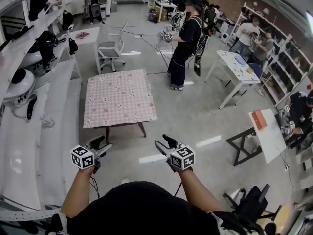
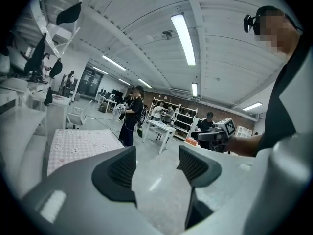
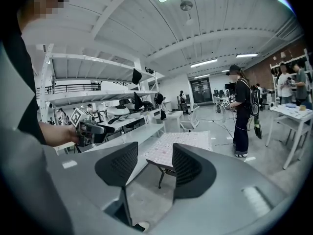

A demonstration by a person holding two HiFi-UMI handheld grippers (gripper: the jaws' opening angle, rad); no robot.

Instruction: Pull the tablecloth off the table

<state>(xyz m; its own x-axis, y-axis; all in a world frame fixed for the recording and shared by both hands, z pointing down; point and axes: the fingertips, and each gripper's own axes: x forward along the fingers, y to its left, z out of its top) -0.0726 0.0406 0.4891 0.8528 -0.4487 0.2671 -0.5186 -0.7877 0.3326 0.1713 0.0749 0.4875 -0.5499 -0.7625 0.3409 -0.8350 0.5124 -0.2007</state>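
Table (image 1: 143,129): top hidden under the tablecloth (image 1: 119,99); only the front legs show.
Tablecloth print: motifs too small to tell.
Right gripper view: part of the cloth hidden behind the right gripper (image 3: 154,163).
Left gripper view: near edge of the cloth hidden behind the left gripper (image 2: 156,166).

Honestly, no readable text, labels or numbers anywhere here. Closest thing is the black-and-white square code patterns on the white cube (image 1: 82,157) of the left gripper (image 1: 101,146) and on the right gripper (image 1: 164,142). The pink checked tablecloth (image 1: 119,98) has tiny prints, too small to make out.
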